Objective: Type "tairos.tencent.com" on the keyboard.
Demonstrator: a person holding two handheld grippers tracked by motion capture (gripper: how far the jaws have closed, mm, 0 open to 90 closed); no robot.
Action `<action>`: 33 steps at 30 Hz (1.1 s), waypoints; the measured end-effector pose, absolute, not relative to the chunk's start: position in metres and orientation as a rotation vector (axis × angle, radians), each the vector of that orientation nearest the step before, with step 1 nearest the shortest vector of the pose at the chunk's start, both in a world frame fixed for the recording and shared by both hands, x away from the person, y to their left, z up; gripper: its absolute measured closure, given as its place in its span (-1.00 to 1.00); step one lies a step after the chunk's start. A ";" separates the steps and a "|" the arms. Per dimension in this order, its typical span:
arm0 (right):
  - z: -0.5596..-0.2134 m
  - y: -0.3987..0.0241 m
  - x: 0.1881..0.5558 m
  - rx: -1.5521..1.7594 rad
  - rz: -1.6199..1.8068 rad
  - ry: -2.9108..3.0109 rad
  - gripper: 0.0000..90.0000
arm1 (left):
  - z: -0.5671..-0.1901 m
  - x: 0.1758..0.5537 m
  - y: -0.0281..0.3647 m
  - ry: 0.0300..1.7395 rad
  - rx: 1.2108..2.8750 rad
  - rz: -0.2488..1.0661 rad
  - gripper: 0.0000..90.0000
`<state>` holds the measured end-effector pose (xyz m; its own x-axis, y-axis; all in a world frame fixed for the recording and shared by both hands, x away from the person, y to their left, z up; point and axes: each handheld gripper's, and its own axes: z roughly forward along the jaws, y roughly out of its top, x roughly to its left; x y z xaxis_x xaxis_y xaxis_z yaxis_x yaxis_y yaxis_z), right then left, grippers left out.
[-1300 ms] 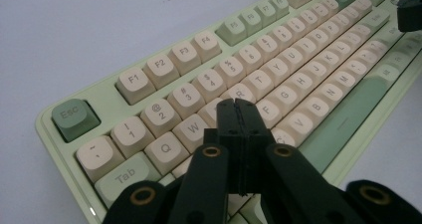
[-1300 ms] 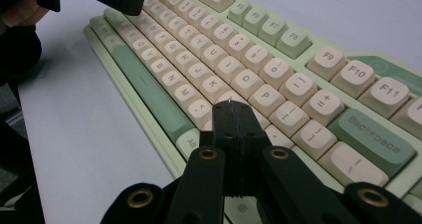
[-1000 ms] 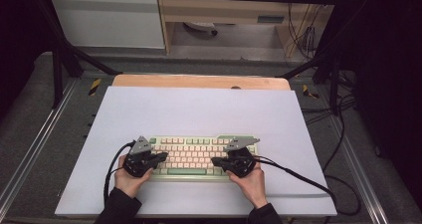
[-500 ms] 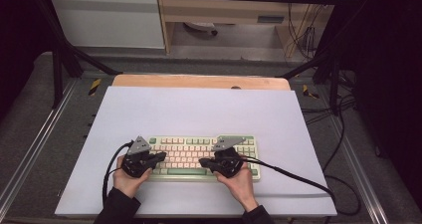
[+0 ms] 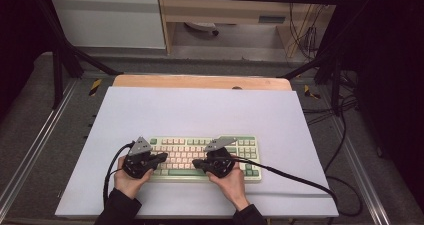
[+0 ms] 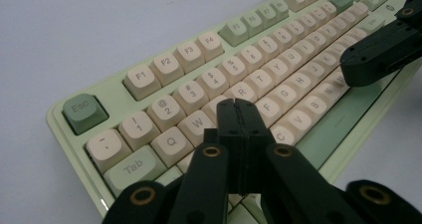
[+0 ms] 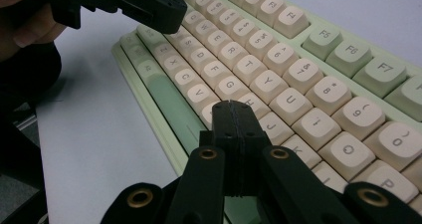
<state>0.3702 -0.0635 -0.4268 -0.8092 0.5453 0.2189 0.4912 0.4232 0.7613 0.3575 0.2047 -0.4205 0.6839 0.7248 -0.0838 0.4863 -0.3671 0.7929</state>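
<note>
Keyboard [image 5: 202,156], green with cream keys, is laid near the front edge of the white table [image 5: 200,110]. Both the left gripper [image 5: 161,157] and the right gripper [image 5: 196,162] are held over its keys, jaws pressed together with nothing gripped.

From my seat the high view is evenly lit over the pale table [image 5: 200,110], while the room around it sinks to near black. It is soft and grainy. In the left gripper view, my left claw [image 6: 238,104] is sharp, and the keyboard [image 6: 199,79] beyond it blurs toward the far end. The claws cast only faint shadows.
</note>
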 end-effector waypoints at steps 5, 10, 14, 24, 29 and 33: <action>-0.431 -0.061 0.372 0.950 1.350 2.605 1.00 | -0.421 0.358 0.205 0.935 2.038 0.352 1.00; -0.434 -0.060 0.373 0.961 1.348 2.607 1.00 | -0.421 0.358 0.205 0.934 2.039 0.354 1.00; -0.434 -0.060 0.373 0.949 1.342 2.609 1.00 | -0.421 0.358 0.205 0.934 2.040 0.352 1.00; -0.433 -0.060 0.372 0.932 1.324 2.609 1.00 | -0.421 0.358 0.205 0.933 2.040 0.353 1.00; -0.425 -0.064 0.371 0.933 1.321 2.594 1.00 | -0.420 0.358 0.206 0.934 2.037 0.353 1.00; -0.421 -0.067 0.371 0.927 1.315 2.589 1.00 | -0.420 0.358 0.206 0.934 2.037 0.353 1.00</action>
<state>0.3713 -0.0668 -0.4208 -0.8110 0.5559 0.1826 0.4753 0.4438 0.7597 0.3578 0.2056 -0.4203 0.6819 0.7263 -0.0861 0.4881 -0.3643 0.7931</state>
